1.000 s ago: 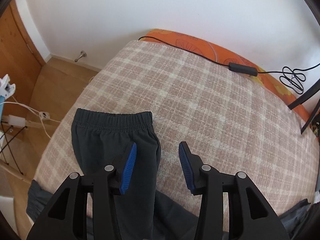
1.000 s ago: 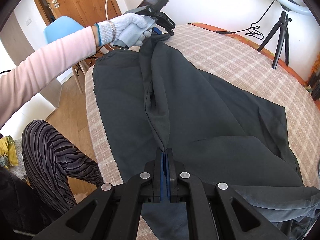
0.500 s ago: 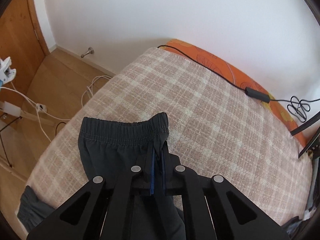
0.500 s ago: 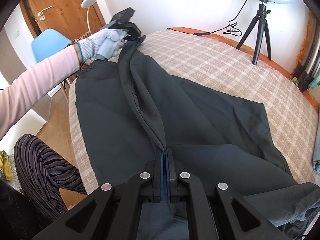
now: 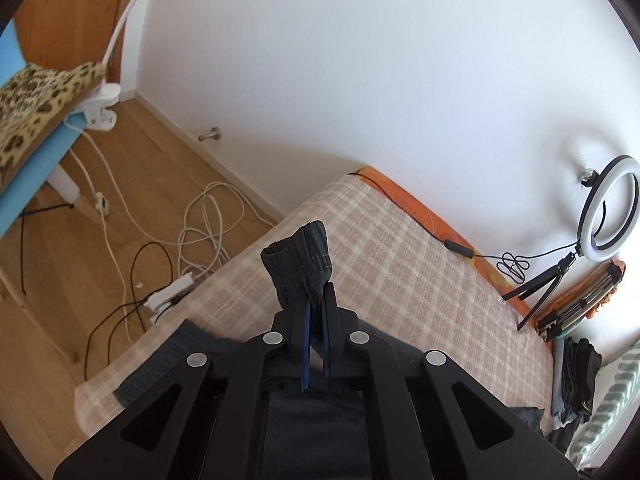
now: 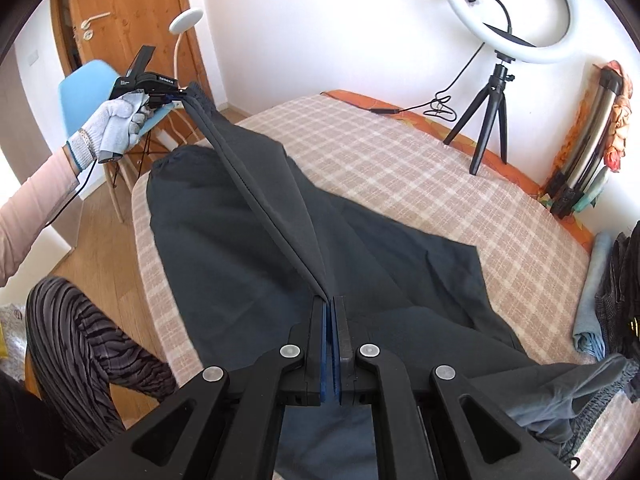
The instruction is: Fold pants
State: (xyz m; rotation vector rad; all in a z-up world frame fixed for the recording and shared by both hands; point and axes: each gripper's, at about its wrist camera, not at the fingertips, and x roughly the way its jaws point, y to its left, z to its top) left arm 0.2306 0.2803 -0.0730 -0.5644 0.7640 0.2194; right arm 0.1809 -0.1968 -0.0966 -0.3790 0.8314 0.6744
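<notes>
Both grippers are clenched on the dark pants (image 6: 248, 248), the left gripper (image 5: 316, 320) lifting an elastic cuff (image 5: 298, 256) and the right gripper (image 6: 330, 308) pinching the same edge, stretching it taut above the checked bed (image 6: 400, 168), likely to carry it over.

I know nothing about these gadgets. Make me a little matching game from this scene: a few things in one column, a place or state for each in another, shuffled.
Things:
1. pants
2. ring light
3. left gripper
4. blue chair

States:
A. on a tripod on the bed
B. stretched taut between both grippers
C. on the floor beside the bed
D. shut on the cuff

Pairs: 1-B, 2-A, 3-D, 4-C
</notes>
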